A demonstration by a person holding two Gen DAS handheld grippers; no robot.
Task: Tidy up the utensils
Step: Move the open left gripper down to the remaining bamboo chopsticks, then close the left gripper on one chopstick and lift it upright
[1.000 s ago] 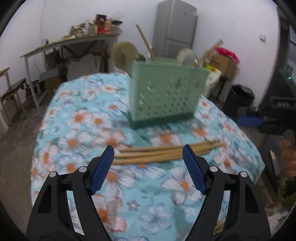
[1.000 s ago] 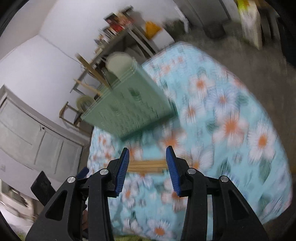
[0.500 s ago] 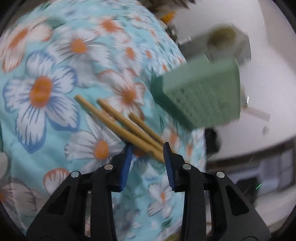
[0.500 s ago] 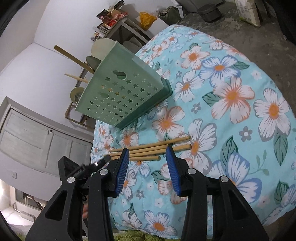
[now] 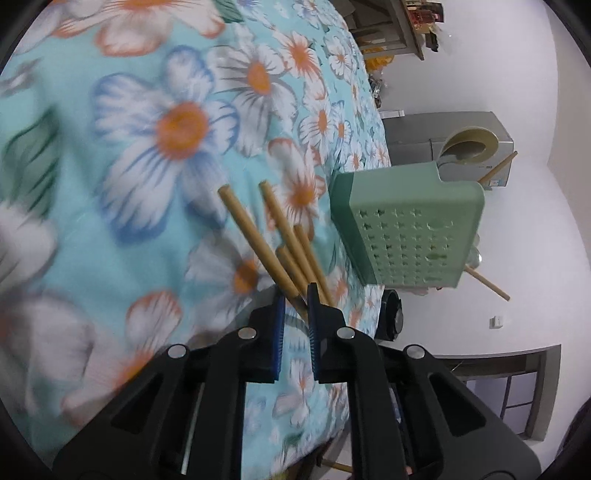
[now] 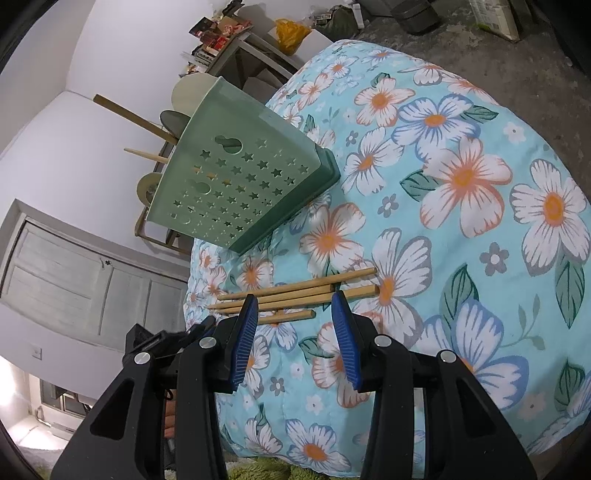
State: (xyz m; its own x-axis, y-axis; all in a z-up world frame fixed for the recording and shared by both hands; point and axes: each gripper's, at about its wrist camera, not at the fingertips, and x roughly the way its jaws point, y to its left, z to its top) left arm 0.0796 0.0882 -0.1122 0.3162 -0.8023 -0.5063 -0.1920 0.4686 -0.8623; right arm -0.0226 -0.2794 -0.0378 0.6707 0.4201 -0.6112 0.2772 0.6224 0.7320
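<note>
Several wooden chopsticks (image 5: 273, 240) (image 6: 295, 291) lie side by side on the floral tablecloth (image 6: 461, 184). My left gripper (image 5: 295, 295) is at their near ends, rolled on its side. Its jaws are closing, with the end of one chopstick pinched between the blue pads. From the right wrist view the left gripper (image 6: 199, 326) shows as a black shape at the chopsticks' left ends. My right gripper (image 6: 295, 308) hovers just above the middle of the bundle, open, holding nothing. A green perforated utensil holder (image 5: 406, 229) (image 6: 236, 177) stands behind the chopsticks with wooden handles and ladles sticking out.
The tablecloth drops over the table's rounded edge (image 6: 369, 443) close to the grippers. A grey fridge (image 5: 417, 136) and a cluttered shelf table (image 6: 229, 33) stand beyond the table. A pale door (image 6: 74, 277) is on the wall, and a black bin (image 5: 391, 314) sits on the floor.
My left gripper rolled onto its side, came down to the chopsticks' ends and narrowed its jaws from wide apart to a thin gap around one chopstick. The right gripper sank slightly, jaws unchanged.
</note>
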